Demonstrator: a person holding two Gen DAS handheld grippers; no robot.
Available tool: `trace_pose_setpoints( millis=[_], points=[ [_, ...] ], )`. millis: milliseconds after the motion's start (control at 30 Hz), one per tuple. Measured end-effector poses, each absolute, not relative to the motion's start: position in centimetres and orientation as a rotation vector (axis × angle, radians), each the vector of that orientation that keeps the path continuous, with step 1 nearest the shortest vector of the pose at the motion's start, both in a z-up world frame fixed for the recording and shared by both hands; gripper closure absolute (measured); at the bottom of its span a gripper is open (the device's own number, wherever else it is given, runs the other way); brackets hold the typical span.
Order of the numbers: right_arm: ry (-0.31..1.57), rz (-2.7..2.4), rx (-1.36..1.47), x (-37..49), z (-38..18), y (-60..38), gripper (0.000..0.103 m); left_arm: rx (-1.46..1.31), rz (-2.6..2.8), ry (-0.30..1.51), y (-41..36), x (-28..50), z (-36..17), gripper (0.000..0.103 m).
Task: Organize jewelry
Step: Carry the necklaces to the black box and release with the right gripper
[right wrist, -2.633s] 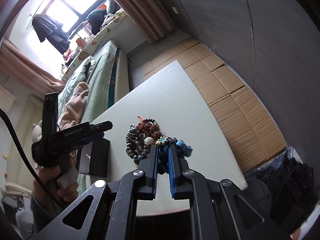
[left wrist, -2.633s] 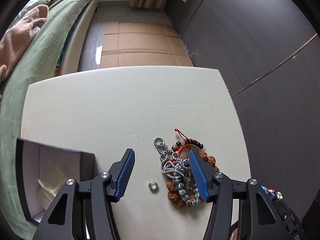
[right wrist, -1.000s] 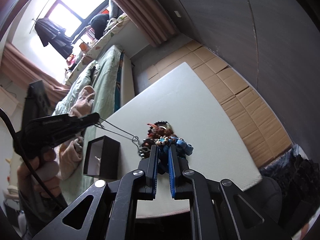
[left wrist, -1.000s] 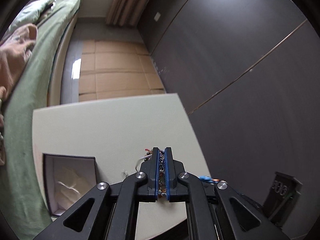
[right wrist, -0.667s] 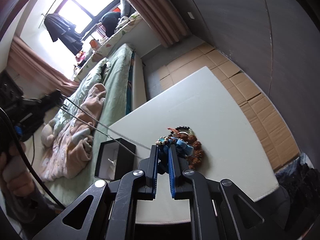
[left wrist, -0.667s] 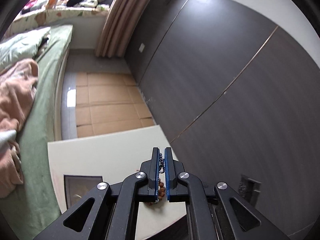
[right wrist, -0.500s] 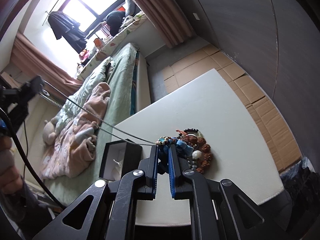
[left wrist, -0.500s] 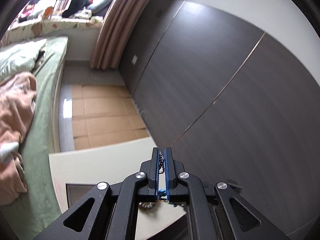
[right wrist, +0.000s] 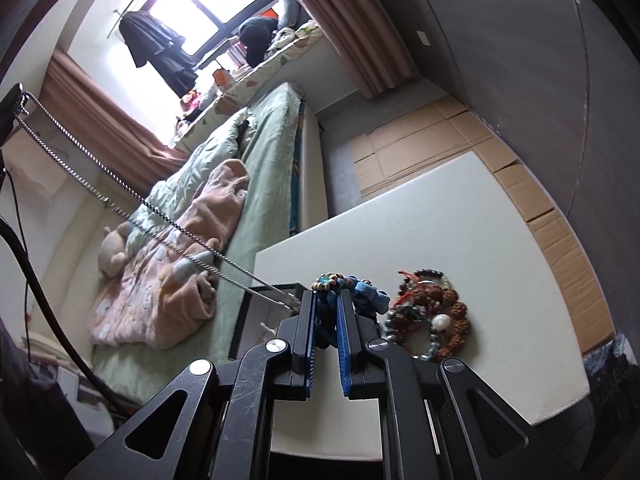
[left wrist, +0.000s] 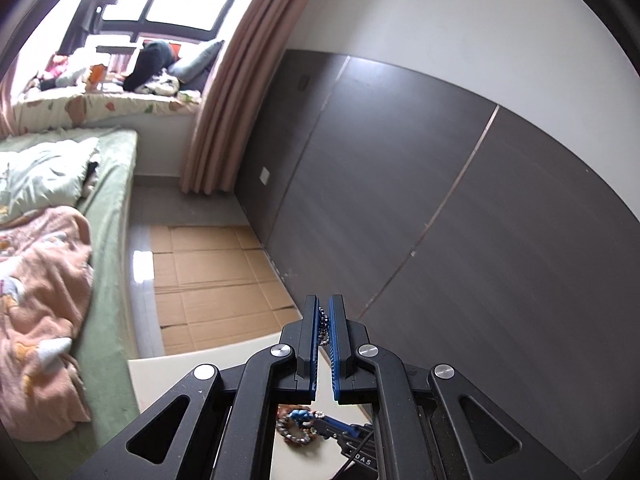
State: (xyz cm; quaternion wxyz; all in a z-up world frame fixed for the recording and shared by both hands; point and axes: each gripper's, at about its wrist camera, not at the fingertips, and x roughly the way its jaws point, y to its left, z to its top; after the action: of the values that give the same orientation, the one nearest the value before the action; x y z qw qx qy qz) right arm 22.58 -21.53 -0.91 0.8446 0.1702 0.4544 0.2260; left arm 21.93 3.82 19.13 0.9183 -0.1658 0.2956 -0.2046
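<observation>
1. Your left gripper, at lower centre of the left wrist view, is clamped narrow on a silver chain.
2. In the right wrist view the same chain runs taut in two strands from the upper left edge down to the frame's centre, where it meets your right gripper.
3. Your right gripper is nearly closed on a blue bracelet, held at the centre of that view, just above the table.
4. Risk: the chain looks caught in the bracelet. If you pull further apart, a link may snap or the bracelet may jerk out of the pads.
5. Risk: a sudden release could whip the chain off the table's left edge toward the bed.
6. Risk: the bead pile, right of centre on the table and just beside your right gripper, could be dragged along if any strand is still hooked in it. I cannot tell whether it is.
7. The dark box, left of your right gripper, stands open. Its pale lining shows; a small pale shape lies inside, too unclear to name. No jewelry is visibly in it.
</observation>
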Motion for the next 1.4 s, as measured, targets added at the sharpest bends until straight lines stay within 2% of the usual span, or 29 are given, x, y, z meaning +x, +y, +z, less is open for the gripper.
trace_pose_setpoints(
  millis=[300,567,667,733,800,1067,1400],
  points=[
    [0.994,0.602,0.338,23.3,-1.1,-15.7,0.092,-0.357,-0.326,0.591,7.4,21.2,19.6,0.098],
    [1.121,0.714,0.333,23.9,-4.8,-10.1,0.091,-0.369,-0.303,0.618,8.5,21.3,18.4,0.099],
    [1.204,0.700,0.346,24.2,-7.0,-9.5,0.083,-0.365,-0.311,0.638,8.2,21.4,17.6,0.099],
    [1.194,0.671,0.363,24.1,-7.3,-10.2,0.059,-0.357,-0.316,0.653,7.9,21.4,17.0,0.098],
    [1.169,0.639,0.365,23.9,-7.2,-11.4,0.054,-0.353,-0.317,0.665,7.6,21.6,16.4,0.098],
    [1.152,0.518,0.407,23.5,-7.1,-17.5,0.053,-0.347,-0.293,0.751,7.0,22.5,12.1,0.098],
    [1.114,0.380,0.465,22.6,-7.4,-24.5,0.053,-0.359,-0.205,0.943,6.6,24.5,2.6,0.098]
  ],
)
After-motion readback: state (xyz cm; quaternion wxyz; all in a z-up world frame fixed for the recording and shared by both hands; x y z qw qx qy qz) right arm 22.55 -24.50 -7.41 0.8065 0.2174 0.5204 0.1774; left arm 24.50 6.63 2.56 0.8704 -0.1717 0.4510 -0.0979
